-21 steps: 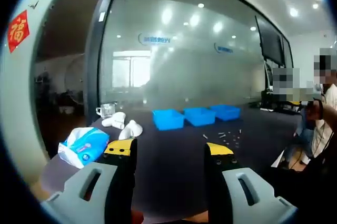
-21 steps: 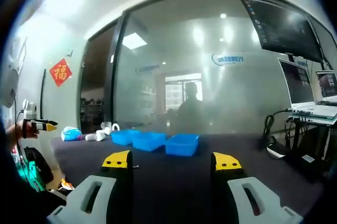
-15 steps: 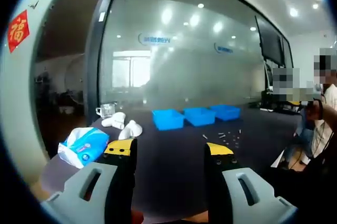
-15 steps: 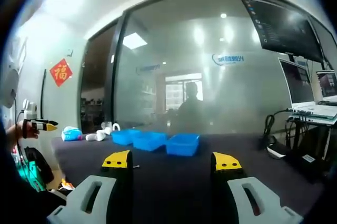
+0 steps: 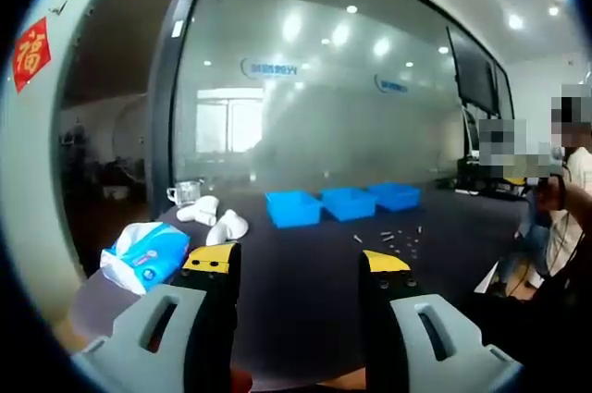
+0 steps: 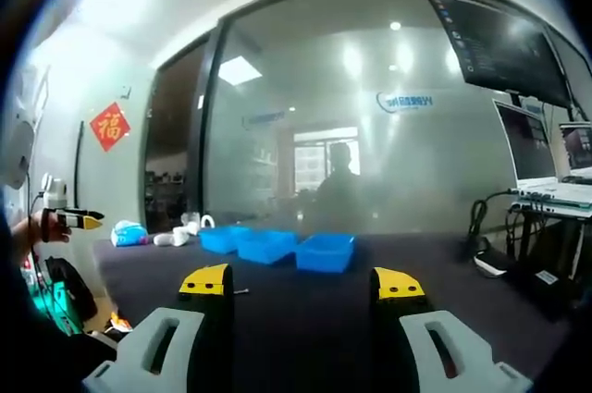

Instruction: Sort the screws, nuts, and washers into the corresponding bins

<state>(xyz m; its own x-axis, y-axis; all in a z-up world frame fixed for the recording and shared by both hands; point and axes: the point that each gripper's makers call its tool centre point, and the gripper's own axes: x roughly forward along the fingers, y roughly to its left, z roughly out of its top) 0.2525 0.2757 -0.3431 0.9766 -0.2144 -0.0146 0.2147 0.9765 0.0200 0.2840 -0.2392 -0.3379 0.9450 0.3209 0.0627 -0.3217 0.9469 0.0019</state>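
The small metal parts [image 5: 400, 241] lie scattered on the dark table [image 5: 305, 273], just to the right of the three blue bins [image 5: 347, 202] and a little nearer to the camera in the left gripper view. They are too small to tell which is a screw, a nut or a washer. I judge that they are light, hard and smooth, so they can slip or roll away. A screw is best taken across its shaft, and a nut across its flat sides. A washer lies flat and thin, so I think it must be pinched at its edge or pushed first against something.

The left gripper [image 5: 298, 262] is spread apart with nothing between its jaws, and it is well apart from the parts. The right gripper [image 6: 303, 280] is also spread and holds nothing; one tiny part [image 6: 240, 291] lies just beside its left jaw tip.

The bins look like stiff plastic, rectangular with low walls, standing in a row close together. The table surface looks matte and even. On the far left of the table a soft tissue pack [image 5: 143, 254] lies, and near it some white rounded objects [image 5: 217, 220] and a clear cup [image 5: 187, 192].
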